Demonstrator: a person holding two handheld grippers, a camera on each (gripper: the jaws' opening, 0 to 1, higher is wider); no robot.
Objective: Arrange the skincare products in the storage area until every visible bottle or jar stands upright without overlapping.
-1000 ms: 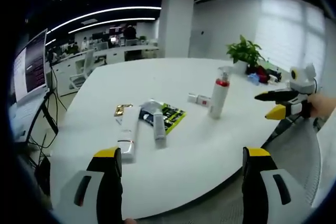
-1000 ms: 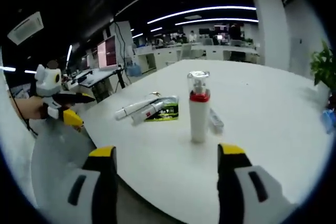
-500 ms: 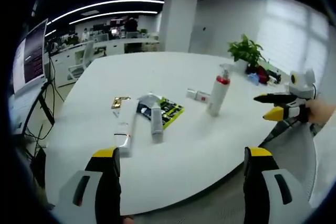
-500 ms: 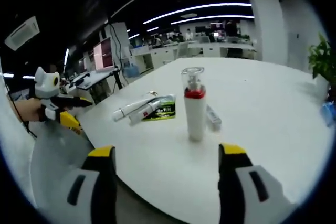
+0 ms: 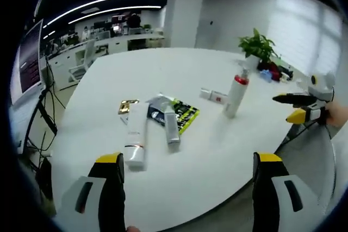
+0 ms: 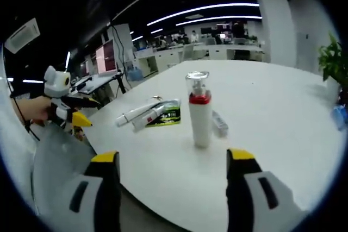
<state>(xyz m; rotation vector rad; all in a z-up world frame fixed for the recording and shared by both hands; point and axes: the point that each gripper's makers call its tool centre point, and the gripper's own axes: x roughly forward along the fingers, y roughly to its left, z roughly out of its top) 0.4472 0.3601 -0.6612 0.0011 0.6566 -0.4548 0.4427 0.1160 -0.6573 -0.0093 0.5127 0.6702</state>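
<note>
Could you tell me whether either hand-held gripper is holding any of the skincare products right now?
Nothing is held: the left hand-held gripper and right hand-held gripper both stand open, short of the table.

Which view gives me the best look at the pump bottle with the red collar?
The right gripper view: the pump bottle stands upright, close and near centre, its clear cap and red collar plain. In the left gripper view the same bottle is smaller, farther off and leans with the fisheye.
</note>
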